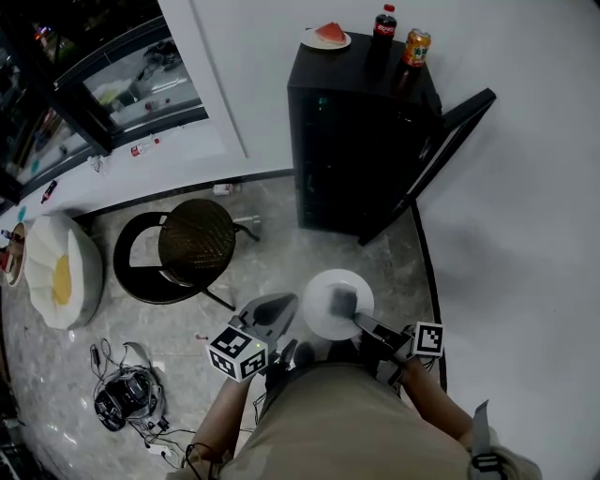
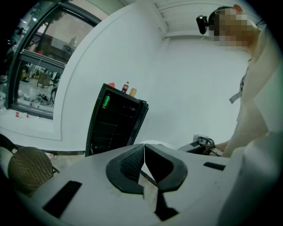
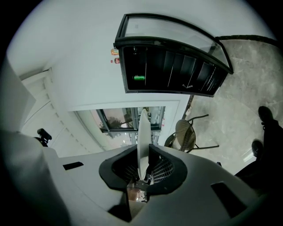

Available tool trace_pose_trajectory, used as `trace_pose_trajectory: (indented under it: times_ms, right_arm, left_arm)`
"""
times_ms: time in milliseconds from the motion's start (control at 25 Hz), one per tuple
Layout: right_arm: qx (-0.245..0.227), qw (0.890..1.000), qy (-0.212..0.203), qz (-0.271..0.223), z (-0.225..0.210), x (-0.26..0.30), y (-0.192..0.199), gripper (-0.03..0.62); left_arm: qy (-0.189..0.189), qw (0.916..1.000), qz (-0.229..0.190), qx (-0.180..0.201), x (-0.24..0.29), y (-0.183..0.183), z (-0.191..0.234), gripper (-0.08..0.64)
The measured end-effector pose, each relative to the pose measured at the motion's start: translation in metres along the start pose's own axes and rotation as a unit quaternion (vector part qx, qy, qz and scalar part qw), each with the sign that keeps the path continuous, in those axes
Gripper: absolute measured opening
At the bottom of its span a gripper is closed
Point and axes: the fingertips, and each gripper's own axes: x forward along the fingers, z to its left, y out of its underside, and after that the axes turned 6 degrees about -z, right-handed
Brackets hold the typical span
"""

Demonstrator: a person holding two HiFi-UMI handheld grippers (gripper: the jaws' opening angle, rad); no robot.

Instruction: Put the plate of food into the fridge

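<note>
Plate, white and round, hung level above the marble floor in front of the person, well short of the fridge, clamped by its near rim. Whether anything lay on it I could not tell.

At the far left of the head view stood a white shell-shaped seat with a yellow centre, and near it a tangle of black cables lay on the floor. A round wicker chair on a black frame stood next.

The left gripper hovered just beside the plate's left edge, its jaws pressed together with nothing between them.

The right gripper had its jaws closed on the plate's rim; its own view showed the plate edge-on, standing up between the two pads.

Beyond them the black fridge stood against the white wall with its door swung open to the right, and dark shelves showed inside. On its top sat a small plate bearing a watermelon slice, then a cola bottle, then an orange can.
</note>
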Motion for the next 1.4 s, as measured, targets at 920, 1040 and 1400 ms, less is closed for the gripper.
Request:
trace_pose_trajectory:
  times_ms: [920,1040,1400]
  right_arm:
    - [-0.012,0.999,0.012,-0.040,-0.038,-0.001,-0.130,0.063]
    - [-0.013,0.999,0.015,-0.032,-0.041,0.000,-0.141,0.063]
    - [-0.006,1.000,0.010,-0.014,-0.050,0.006,-0.172,0.063]
  left_arm:
    - [-0.046,0.9984,0.027,0.019,0.083,-0.013,0.000,0.011]
    - [-0.053,0.9979,0.031,0.023,0.094,-0.016,-0.002,0.011]
    - [-0.075,0.9959,0.034,0.036,0.125,-0.025,-0.007,0.011]
